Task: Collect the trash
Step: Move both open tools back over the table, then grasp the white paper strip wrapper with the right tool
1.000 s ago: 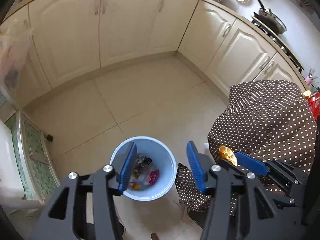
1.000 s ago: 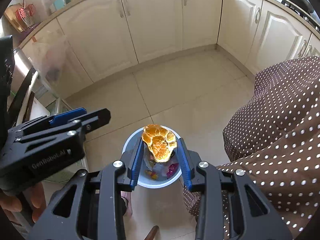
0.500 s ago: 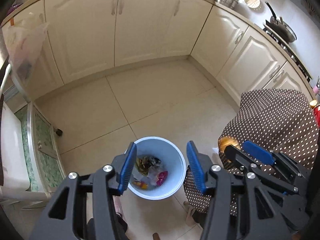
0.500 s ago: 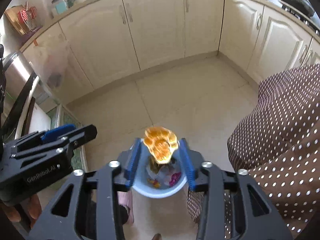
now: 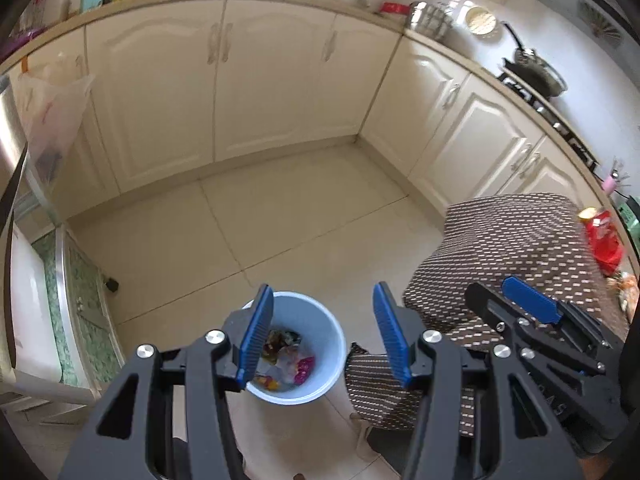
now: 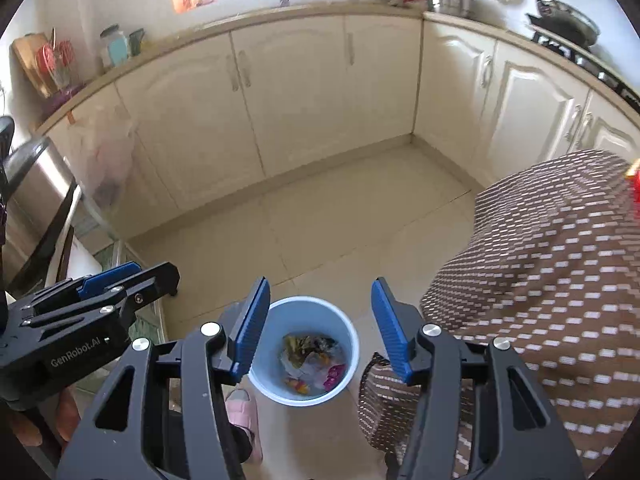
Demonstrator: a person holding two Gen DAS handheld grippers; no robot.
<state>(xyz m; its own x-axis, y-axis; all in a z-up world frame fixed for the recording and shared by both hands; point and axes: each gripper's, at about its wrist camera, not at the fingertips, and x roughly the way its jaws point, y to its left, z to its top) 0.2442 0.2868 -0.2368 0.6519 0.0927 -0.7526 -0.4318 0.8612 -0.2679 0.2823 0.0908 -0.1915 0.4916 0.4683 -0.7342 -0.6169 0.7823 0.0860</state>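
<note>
Trash [image 6: 310, 362] in blue bin [image 6: 352, 344], right hand-held gripper [image 6: 316, 326] just opened, empty, left hand-held gripper [image 5: 322, 336] open, empty

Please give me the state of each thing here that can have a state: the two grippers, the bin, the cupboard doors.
Right gripper: open, empty; its jaws have just been opening.
Left gripper: open, empty.
Blue bin: upright on the floor, no lid, trash in the bottom.
Cupboard doors: all closed.

Smooth plastic bin [image 6: 352, 344]; glossy floor tiles [image 6: 340, 216].

Tablecloth [image 6: 560, 280] motion-blurred, cut off at rt edge.
</note>
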